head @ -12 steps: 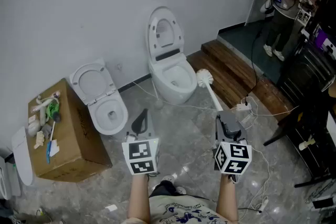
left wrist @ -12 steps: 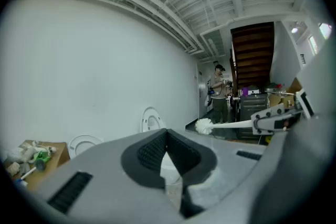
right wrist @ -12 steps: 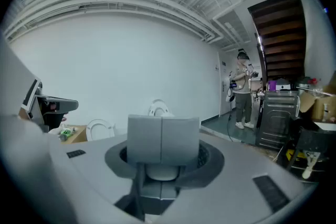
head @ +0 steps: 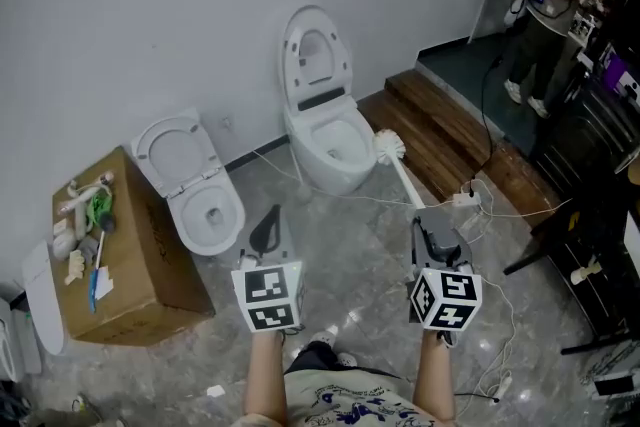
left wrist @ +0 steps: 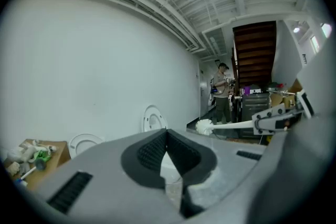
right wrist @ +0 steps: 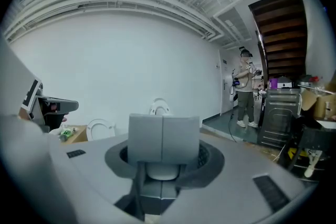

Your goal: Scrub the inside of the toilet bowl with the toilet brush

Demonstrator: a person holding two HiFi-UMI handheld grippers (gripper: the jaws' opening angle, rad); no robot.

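Note:
A white toilet (head: 330, 155) with its lid up stands against the wall, with a smaller open toilet (head: 208, 213) to its left. My right gripper (head: 428, 227) is shut on the white handle of the toilet brush (head: 390, 147), whose bristle head hovers beside the larger bowl's right rim, outside the bowl. The left gripper view shows the brush (left wrist: 203, 125) held out level in the air. My left gripper (head: 268, 231) is shut with nothing in it, low between the two toilets. The right gripper's pads (right wrist: 164, 138) hide the brush in its own view.
A cardboard box (head: 140, 265) with small items on top stands at the left. Wooden steps (head: 450, 135) rise right of the toilet, and cables (head: 470, 205) trail on the floor. A black rack (head: 600, 165) stands at the right. A person (head: 550, 15) stands far back.
Almost nothing: both grippers and the brush hold their places. The view has dipped slightly, and the person at the back has shifted a little to the right.

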